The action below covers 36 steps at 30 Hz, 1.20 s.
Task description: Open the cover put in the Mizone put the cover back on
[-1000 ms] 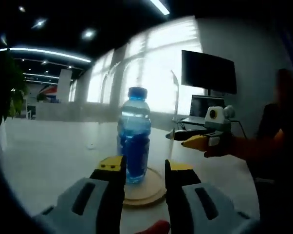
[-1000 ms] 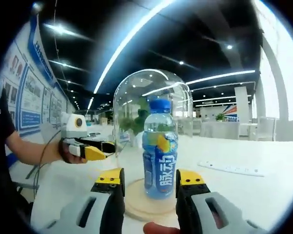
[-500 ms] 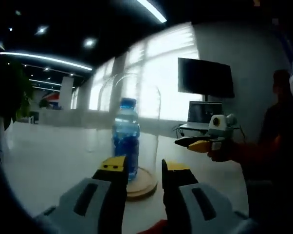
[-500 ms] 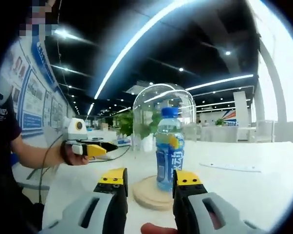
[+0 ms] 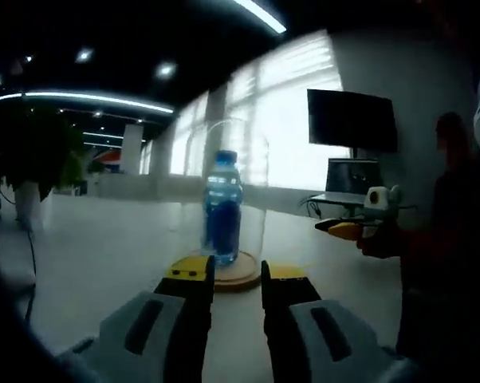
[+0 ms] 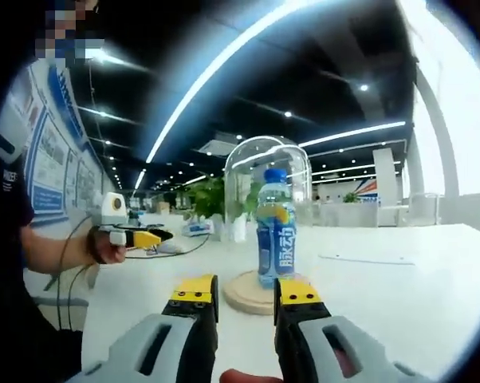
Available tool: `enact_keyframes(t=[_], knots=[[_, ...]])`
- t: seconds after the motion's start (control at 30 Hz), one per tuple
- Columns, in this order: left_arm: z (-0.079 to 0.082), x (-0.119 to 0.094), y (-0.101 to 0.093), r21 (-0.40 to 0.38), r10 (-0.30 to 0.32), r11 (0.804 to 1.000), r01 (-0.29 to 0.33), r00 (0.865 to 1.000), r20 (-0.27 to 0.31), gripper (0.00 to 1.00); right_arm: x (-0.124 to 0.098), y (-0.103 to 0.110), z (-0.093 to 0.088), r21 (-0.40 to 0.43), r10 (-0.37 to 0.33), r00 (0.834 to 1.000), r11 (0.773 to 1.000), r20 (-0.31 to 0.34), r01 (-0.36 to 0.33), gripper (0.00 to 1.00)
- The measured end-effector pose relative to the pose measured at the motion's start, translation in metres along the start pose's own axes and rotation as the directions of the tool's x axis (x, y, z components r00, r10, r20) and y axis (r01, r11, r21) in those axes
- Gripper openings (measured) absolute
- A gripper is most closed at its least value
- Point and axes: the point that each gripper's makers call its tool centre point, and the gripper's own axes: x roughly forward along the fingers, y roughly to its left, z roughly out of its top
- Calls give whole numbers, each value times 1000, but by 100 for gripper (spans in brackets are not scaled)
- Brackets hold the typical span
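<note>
- While the left gripper (image 5: 236, 275) and right gripper (image 6: 245, 289) hung near the wooden base (image 6: 260, 292), each kept its jaws slightly parted and empty
- On that base stood the Mizone (image 6: 276, 239), under the glass cover (image 6: 265, 163)
- Judged complete; only retreat remained

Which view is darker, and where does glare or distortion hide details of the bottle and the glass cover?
Left gripper view: dim and backlit by the bright windows, so the bottle is dark and the glass cover is faint. Right gripper view: brighter, label readable, ceiling lights reflecting on the cover, fisheye bending the edges.
</note>
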Motion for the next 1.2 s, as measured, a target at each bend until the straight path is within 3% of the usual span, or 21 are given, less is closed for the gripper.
enact_keyframes(t=[0.3,0.5,0.63,0.9,1.2], knots=[[-28,-8,10,4,39,999,-39,998,-44,18,-20,-10,-16,73,-80,997,994,3,80,15],[-38,-11,15,-20,53,998,-54,998,-36,18,-28,-8,-25,55,-98,995,994,-8,98,15],[-34,-11,14,-21,46,999,-46,999,-17,18,-30,-9,-30,68,-96,995,993,-5,97,15],[-37,-13,16,-21,49,999,-49,999,-12,18,-29,-1,-34,-2,-90,996,996,-29,90,16],[-40,-14,8,-2,28,1000,-28,999,-15,18,-35,-4,-31,52,-127,992,990,-11,128,16]])
